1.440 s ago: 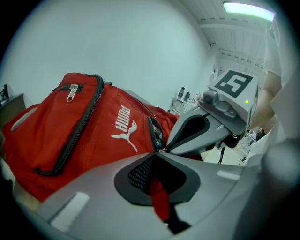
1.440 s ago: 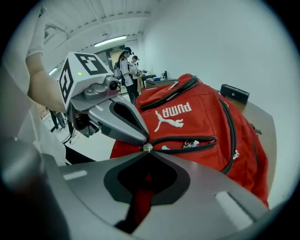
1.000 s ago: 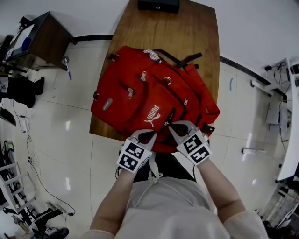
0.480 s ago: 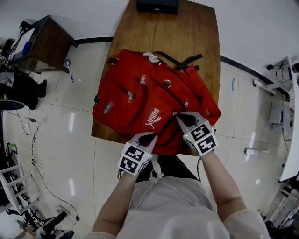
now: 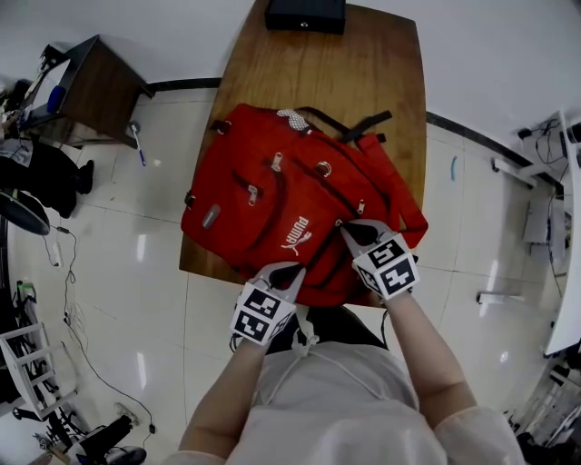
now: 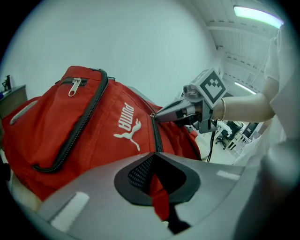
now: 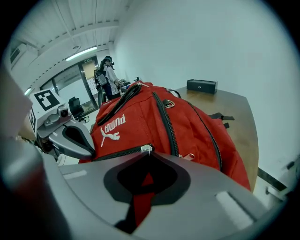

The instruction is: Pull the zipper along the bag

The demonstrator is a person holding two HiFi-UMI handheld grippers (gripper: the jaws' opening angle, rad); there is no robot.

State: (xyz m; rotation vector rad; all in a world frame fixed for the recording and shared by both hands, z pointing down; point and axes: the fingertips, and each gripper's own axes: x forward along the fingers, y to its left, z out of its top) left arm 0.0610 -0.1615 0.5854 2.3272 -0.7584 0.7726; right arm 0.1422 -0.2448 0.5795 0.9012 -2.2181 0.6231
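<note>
A red backpack [image 5: 272,204] lies on the wooden table [image 5: 363,73], its lower edge at the table's near edge. My left gripper [image 5: 294,270] is shut on a fold of red fabric [image 6: 158,197] at that lower edge, below the white logo [image 6: 127,130]. My right gripper [image 5: 344,226] is at the black zipper track [image 7: 119,153] right of the logo. Its tips meet at the silver slider [image 7: 146,149], with a red pull tab [image 7: 140,197] between the jaws, which are starting to open. In the left gripper view the right gripper [image 6: 157,117] sits at the top of the track [image 6: 155,136].
A black box [image 5: 305,13] stands at the table's far end. Black straps [image 5: 363,120] trail off the bag's far side. A dark desk [image 5: 86,77] stands on the tiled floor to the left. A person [image 7: 108,75] stands far off in the right gripper view.
My right gripper has moved right and away from me along the zipper track, widening the gap to the left gripper. The left gripper stays on the bag's lower edge.
</note>
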